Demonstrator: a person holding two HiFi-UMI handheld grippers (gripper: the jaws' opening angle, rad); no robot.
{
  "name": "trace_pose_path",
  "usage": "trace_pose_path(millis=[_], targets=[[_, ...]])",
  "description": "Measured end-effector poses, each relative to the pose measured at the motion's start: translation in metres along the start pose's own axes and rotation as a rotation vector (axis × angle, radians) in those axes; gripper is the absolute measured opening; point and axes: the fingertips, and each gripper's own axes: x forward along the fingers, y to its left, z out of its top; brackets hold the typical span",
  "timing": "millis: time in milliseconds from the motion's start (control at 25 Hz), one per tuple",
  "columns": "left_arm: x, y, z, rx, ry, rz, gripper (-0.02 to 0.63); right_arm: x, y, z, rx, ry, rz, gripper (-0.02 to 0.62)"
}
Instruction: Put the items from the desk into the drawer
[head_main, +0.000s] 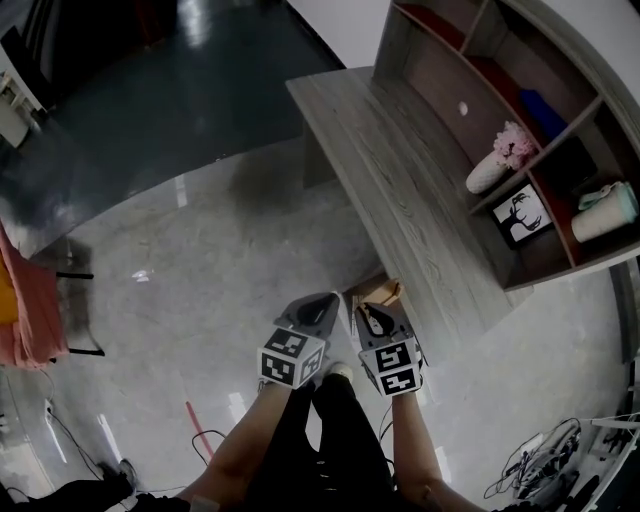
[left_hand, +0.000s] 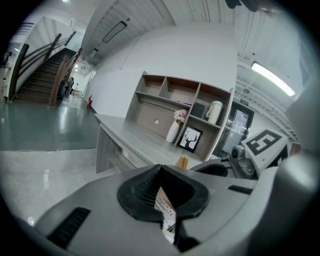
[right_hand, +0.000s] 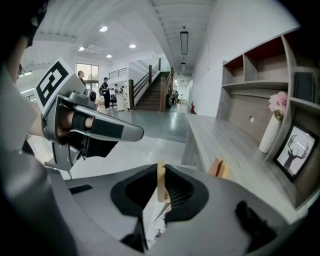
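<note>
Grippers clenched beside grey wood-grain desk (head_main: 400, 180).
The left gripper (head_main: 322, 300) clamps a tan printed card (left_hand: 165, 207); the right gripper (head_main: 368, 308), a thin tan cardboard strip (right_hand: 160, 182).

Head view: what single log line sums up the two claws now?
left claw: shut on cardboard item | right claw: shut on cardboard item | position: by desk

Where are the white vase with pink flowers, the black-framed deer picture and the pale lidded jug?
White vase with pink flowers (head_main: 487, 173): head view, on its white body.
Black-framed deer picture (head_main: 522, 214): head view, on the deer print.
Pale lidded jug (left_hand: 214, 112): left gripper view, on its side.
</note>
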Motion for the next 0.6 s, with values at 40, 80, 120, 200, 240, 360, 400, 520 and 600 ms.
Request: trace_pose_path(millis=[40, 80, 120, 200, 240, 360, 400, 520, 600], targets=[[-0.001, 0.003, -0.002, -0.004, 0.001, 0.006, 0.011, 0.002, 0.002, -0.002, 0.001, 0.005, 0.004, 0.052], [-0.002, 0.007, -0.003, -0.007, 0.002, 0.011, 0.011, 0.004, 0.004, -0.004, 0.001, 0.009, 0.008, 0.052], [-0.002, 0.01, -0.005, -0.01, 0.004, 0.015, 0.011, 0.006, 0.006, -0.006, 0.002, 0.013, 0.012, 0.052], [-0.002, 0.016, -0.009, -0.016, 0.008, 0.023, 0.011, 0.01, 0.009, -0.009, 0.006, 0.019, 0.019, 0.052], [-0.002, 0.019, -0.011, -0.019, 0.01, 0.026, 0.011, 0.013, 0.011, -0.011, 0.007, 0.022, 0.022, 0.052], [0.001, 0.024, -0.017, -0.023, 0.016, 0.031, 0.011, 0.02, 0.013, -0.016, 0.006, 0.03, 0.03, 0.052], [0.003, 0.025, -0.02, -0.022, 0.02, 0.031, 0.011, 0.022, 0.012, -0.019, 0.005, 0.032, 0.031, 0.052], [0.008, 0.027, -0.028, -0.017, 0.037, 0.026, 0.011, 0.029, 0.011, -0.027, -0.002, 0.044, 0.03, 0.052], [0.012, 0.028, -0.033, -0.019, 0.045, 0.025, 0.011, 0.033, 0.009, -0.033, 0.001, 0.051, 0.03, 0.052]])
